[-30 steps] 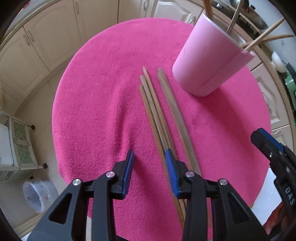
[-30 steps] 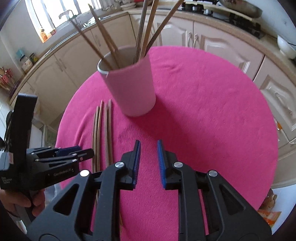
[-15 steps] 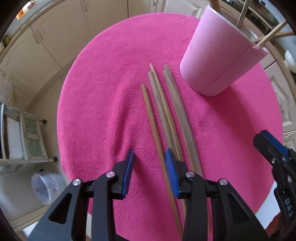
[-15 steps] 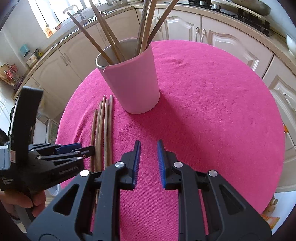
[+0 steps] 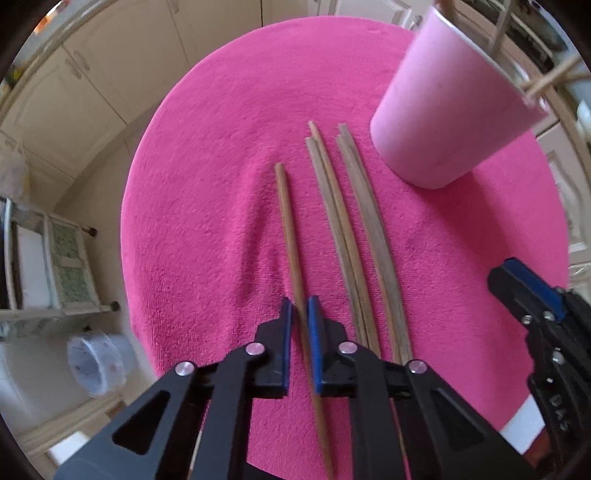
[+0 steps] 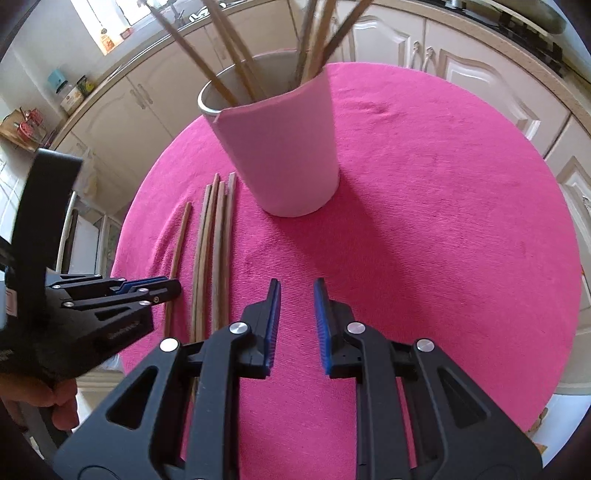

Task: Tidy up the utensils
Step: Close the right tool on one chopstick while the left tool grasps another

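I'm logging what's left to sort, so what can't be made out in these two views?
- Near ends of the loose chopsticks: hidden under the left gripper in the left wrist view.
- Contents of the pink cup: its wall hides the utensils' lower parts, the top edge cuts their tips, right wrist view.
- Right gripper: only partly shown at the left wrist view's edge.

Cream panelled kitchen cabinets [image 6: 391,44] under a pale worktop curve behind a round table draped in pink cloth [image 6: 443,221]; daylight pours through a window [image 6: 110,22] above.
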The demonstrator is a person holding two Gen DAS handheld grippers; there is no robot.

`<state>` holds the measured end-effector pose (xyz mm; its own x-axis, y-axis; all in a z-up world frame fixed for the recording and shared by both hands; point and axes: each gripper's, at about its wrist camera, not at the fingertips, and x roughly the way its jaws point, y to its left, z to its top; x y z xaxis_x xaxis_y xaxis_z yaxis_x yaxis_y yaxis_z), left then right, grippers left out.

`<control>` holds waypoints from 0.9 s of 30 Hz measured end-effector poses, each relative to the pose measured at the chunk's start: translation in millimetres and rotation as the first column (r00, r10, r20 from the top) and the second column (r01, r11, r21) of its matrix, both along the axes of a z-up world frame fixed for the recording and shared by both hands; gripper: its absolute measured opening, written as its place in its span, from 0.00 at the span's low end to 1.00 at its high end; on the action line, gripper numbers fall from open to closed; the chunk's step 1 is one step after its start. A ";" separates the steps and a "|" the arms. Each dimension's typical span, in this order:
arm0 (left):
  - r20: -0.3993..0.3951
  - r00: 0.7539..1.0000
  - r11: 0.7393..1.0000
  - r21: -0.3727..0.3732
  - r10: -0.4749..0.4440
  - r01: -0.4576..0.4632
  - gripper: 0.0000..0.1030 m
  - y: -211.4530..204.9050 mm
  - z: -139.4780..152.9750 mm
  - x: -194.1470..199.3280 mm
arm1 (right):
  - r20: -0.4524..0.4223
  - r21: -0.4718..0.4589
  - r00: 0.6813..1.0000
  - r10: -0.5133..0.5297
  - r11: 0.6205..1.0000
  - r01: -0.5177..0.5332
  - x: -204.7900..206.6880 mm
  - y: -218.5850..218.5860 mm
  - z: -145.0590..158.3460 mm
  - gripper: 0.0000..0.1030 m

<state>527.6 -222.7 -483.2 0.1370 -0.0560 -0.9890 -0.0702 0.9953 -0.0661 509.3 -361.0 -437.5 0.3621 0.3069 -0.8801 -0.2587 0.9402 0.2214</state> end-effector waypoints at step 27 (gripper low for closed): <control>0.046 0.999 0.982 -0.190 0.005 0.004 0.05 54.0 2.0 -8.5 | -0.168 -0.031 0.975 0.144 0.988 -0.152 25.1 76.5 -26.9 0.12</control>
